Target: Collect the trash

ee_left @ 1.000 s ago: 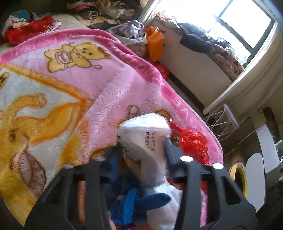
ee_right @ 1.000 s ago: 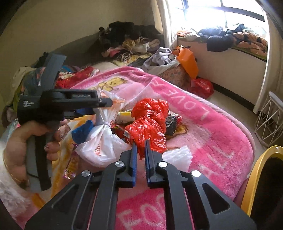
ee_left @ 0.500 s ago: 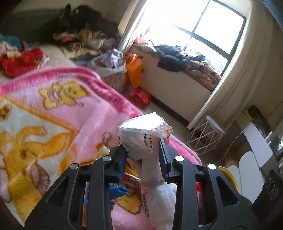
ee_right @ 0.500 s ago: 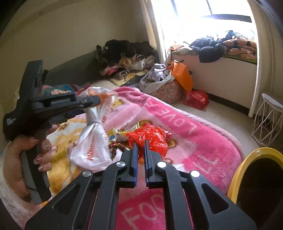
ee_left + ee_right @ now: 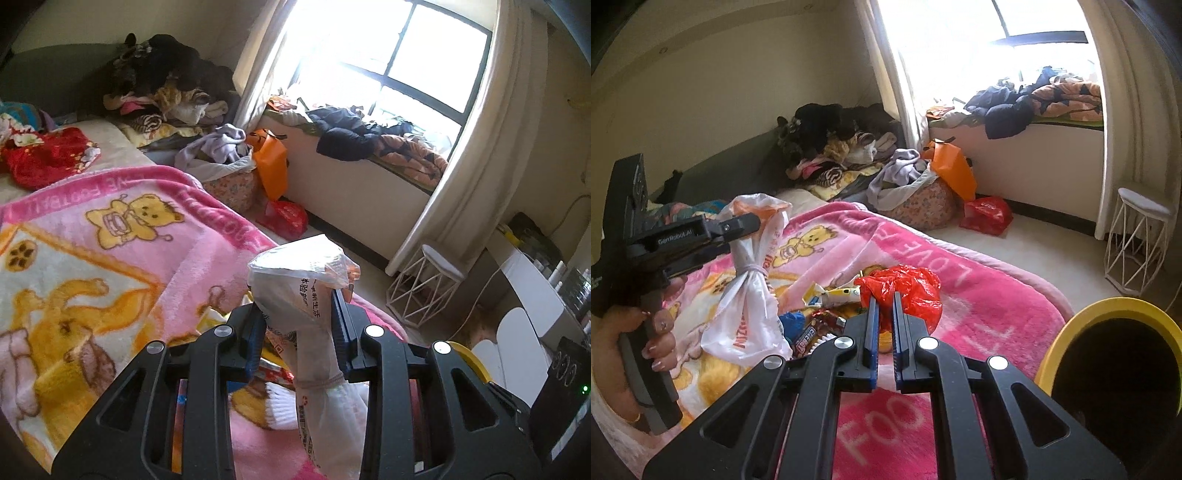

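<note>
Left gripper point(image 5: 299, 325): clamped on the knotted neck of the tied white plastic bag point(image 5: 750, 314), hanging above the pink fleece blanket point(image 5: 979, 295).
Right gripper point(image 5: 884, 328): fingers pinched together on the crumpled red plastic bag point(image 5: 905, 291).

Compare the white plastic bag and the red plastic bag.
The white plastic bag is tied at its neck with a band and hangs clear of the pink blanket; the red plastic bag is crumpled with no tie showing.
The white bag carries printed lettering; the red bag looks plain.
The left hand-held gripper clamps the white bag's neck; the right hand-held gripper pinches the red bag's edge.
Both are thin plastic bags.
</note>
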`<state>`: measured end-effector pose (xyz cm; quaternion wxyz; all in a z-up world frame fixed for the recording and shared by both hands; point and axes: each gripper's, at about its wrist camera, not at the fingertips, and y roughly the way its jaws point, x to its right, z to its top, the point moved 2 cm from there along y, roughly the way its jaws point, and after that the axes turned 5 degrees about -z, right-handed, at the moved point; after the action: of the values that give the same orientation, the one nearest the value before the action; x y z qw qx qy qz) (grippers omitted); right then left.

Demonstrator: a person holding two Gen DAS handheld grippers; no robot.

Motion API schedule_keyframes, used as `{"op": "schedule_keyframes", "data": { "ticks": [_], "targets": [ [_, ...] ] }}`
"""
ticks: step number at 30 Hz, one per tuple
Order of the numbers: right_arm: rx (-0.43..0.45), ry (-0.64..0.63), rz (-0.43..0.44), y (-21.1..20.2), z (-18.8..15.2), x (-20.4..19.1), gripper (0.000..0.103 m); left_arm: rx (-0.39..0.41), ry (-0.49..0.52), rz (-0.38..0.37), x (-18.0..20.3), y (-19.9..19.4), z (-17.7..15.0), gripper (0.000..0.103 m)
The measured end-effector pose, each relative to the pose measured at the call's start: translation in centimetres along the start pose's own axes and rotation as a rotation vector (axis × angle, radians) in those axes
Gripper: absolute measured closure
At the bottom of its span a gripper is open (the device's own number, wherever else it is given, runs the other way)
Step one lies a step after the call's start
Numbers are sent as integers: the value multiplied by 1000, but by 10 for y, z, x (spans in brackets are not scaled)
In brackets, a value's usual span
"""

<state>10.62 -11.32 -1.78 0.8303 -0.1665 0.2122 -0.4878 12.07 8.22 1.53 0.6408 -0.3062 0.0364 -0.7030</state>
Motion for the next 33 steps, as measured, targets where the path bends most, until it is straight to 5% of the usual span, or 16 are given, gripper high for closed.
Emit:
{"op": "schedule_keyframes", "data": {
  "ticks": [33],
  "targets": [
    [31, 192, -189, -75, -26, 96, 97, -56, 147, -155, 110, 16, -37, 78]
  ]
}}
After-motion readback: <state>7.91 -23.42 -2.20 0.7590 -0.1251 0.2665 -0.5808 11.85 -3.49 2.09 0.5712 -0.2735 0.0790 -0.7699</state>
